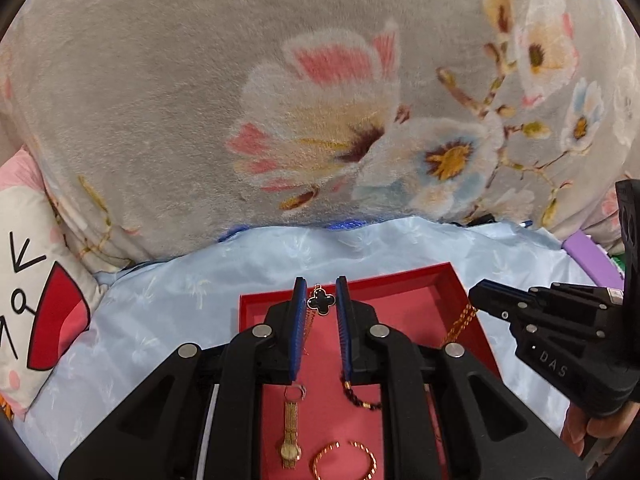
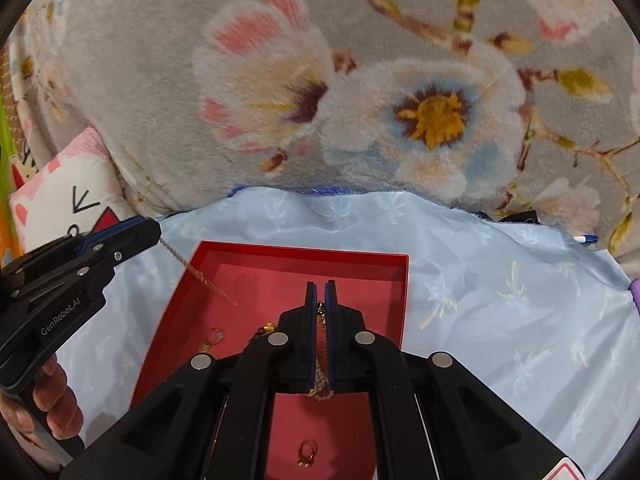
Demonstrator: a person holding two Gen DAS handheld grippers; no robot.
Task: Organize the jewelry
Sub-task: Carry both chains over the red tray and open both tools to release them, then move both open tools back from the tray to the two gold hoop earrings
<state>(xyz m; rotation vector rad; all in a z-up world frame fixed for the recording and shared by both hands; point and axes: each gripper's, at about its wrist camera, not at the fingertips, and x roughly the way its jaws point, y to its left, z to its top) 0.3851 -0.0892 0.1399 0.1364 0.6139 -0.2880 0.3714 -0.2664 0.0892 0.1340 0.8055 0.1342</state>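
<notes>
A red tray [image 1: 404, 280] lies on pale blue cloth, also in the right wrist view [image 2: 304, 252]. My left gripper [image 1: 321, 296] holds a gold chain necklace with a black clover pendant [image 1: 321, 300] between its blue pads, above the tray. The chain [image 2: 200, 276] hangs from the left gripper [image 2: 136, 232] in the right wrist view. My right gripper [image 2: 321, 300] is shut on a gold chain [image 2: 321, 314]; it shows in the left wrist view [image 1: 480, 292] with the chain [image 1: 460, 324] trailing into the tray. A gold watch [image 1: 291, 440], a gold bangle [image 1: 344, 460] and a dark bead string [image 1: 360, 400] lie in the tray.
A grey floral blanket [image 1: 280, 100] rises behind the blue cloth [image 2: 500, 300]. A cartoon pillow [image 1: 36, 280] sits at the left. A gold ring [image 2: 308, 450] and small earrings [image 2: 212, 340] lie in the tray. A purple object [image 1: 592, 260] is at the far right.
</notes>
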